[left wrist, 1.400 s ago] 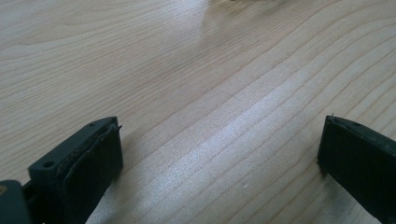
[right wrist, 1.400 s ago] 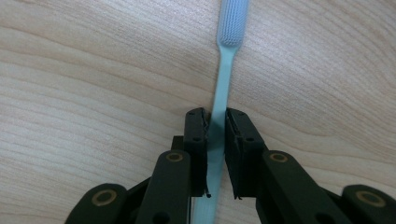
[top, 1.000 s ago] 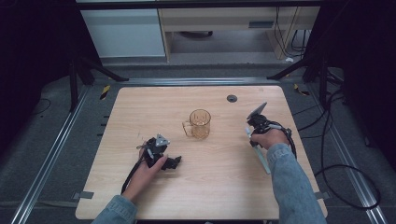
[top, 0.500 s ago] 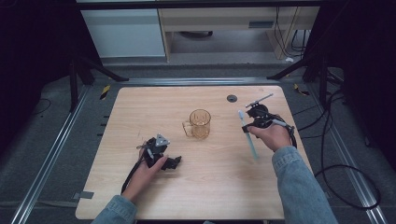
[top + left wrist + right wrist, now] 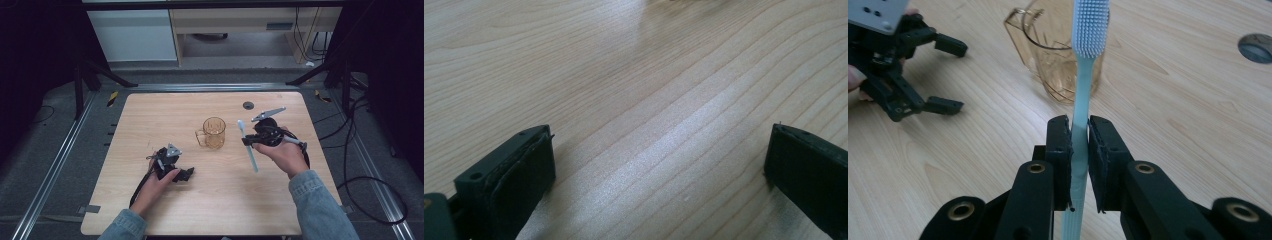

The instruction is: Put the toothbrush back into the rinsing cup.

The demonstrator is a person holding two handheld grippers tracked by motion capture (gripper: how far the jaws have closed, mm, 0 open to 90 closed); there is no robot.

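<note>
Toothbrush (image 5: 1083,90) is what I've got in hand: pale blue, slim flat handle, with a dense block of short soft-looking bristles at the head. My right tongs (image 5: 1079,150) are clenched on the handle partway down, black ribbed pads pressed flat on both sides. In the right gripper view it stands near upright at centre frame, bristle head at the top edge, right in front of the cup.

From the high view the toothbrush (image 5: 248,146) sits right of centre, lifted off the counter (image 5: 150,115), head tilted toward the upper left, tail hanging down toward the lower right past my right hand (image 5: 285,155).

The cup (image 5: 214,133) is clear amber plastic, round, with a handle on its left side, standing upright mid-frame just left of the brush head.

Left tongs (image 5: 181,173) are resting low on the counter at lower left, released. In the left gripper view the two black jaws sit wide apart with just light wood grain between them.

There's a small dark round disc (image 5: 248,105) on the counter, up past the cup.
</note>
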